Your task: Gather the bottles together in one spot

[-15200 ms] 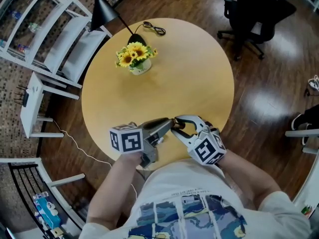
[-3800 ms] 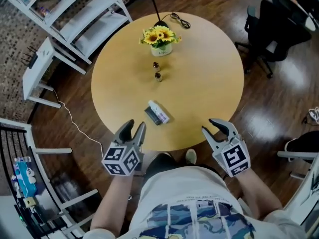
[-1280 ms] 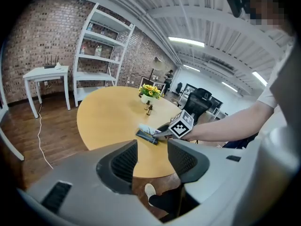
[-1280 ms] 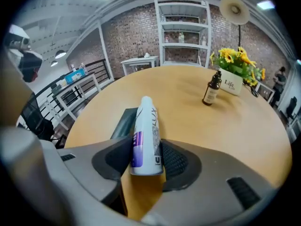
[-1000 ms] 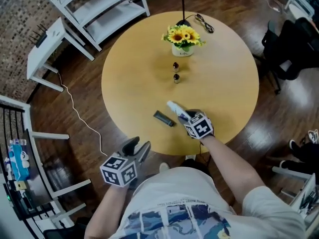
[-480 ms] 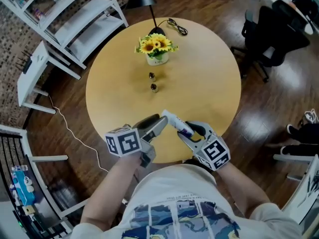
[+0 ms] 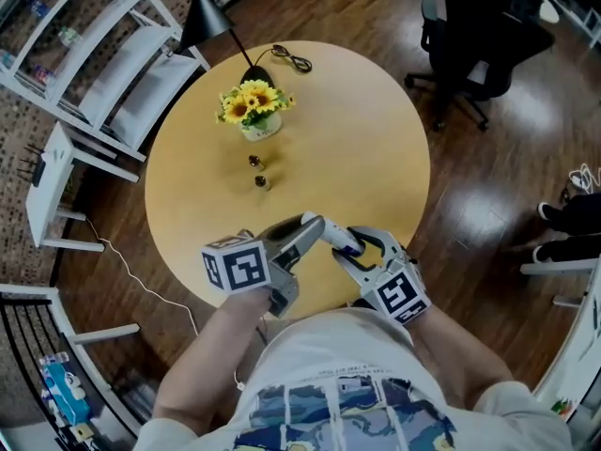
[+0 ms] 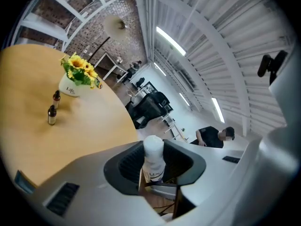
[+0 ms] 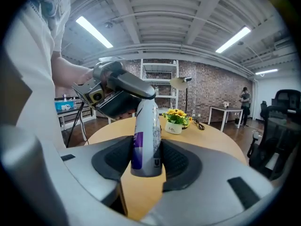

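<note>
Having swung in since a moment ago, the left tool (image 7: 314, 225) is just closing onto the bottle's (image 7: 331, 231) cap. The right tool (image 7: 347, 244) is clenching its base, its long axis running between both tools.

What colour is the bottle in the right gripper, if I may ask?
White bottle with a purple band; clearest in the right gripper view.

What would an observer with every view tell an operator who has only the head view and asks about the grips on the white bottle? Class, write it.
Operator: Is the right gripper clamped?
Observer: Yes. The right gripper has both pads pressed on the body of the white bottle.
Operator: And the left?
Observer: The left gripper has just been closing; its jaws pinch the bottle's cap end.
</note>
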Available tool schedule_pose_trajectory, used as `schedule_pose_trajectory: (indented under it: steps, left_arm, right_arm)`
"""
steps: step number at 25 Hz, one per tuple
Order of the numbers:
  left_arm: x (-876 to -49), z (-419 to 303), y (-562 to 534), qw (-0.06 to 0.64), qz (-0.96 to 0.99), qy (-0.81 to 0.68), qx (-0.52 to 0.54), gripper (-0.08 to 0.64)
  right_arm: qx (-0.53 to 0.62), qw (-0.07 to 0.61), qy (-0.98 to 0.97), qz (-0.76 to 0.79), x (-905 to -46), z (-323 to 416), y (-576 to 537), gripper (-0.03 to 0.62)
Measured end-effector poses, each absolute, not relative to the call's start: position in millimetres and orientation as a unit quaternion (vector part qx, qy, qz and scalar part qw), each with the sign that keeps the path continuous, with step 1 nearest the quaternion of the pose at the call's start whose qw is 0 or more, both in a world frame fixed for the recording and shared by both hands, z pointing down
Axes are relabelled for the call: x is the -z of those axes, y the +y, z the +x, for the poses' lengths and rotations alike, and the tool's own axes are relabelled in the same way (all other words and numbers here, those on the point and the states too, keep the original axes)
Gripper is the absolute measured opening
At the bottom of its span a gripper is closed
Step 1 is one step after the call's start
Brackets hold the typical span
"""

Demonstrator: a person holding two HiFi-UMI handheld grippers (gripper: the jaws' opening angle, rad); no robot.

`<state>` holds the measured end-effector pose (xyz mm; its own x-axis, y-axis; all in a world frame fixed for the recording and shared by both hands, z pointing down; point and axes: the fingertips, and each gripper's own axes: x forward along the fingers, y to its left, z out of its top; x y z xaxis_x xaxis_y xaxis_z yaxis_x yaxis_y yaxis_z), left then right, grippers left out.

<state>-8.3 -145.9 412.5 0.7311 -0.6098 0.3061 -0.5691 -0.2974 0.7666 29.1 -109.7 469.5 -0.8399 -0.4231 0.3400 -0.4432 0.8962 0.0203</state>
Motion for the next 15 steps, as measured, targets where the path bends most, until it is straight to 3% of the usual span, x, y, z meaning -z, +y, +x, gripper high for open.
schedule_pose_trajectory:
  steps: [7,15]
  left_arm:
    - [-378.4,13.5,-179.5,0.352,0.863,-0.36,-0.039,0.123]
    - [-364.6,-2.2,-235.3,0.312,0.865,-0.391,-0.044,0.123]
  right_arm:
    - [-0.019,0.148,-0.956,0.252,-452.4,36.3,-151.4,0.216]
    - [-0.05,0.147,-0.949,0.273,-461.9,61.8,-193.7,0.219]
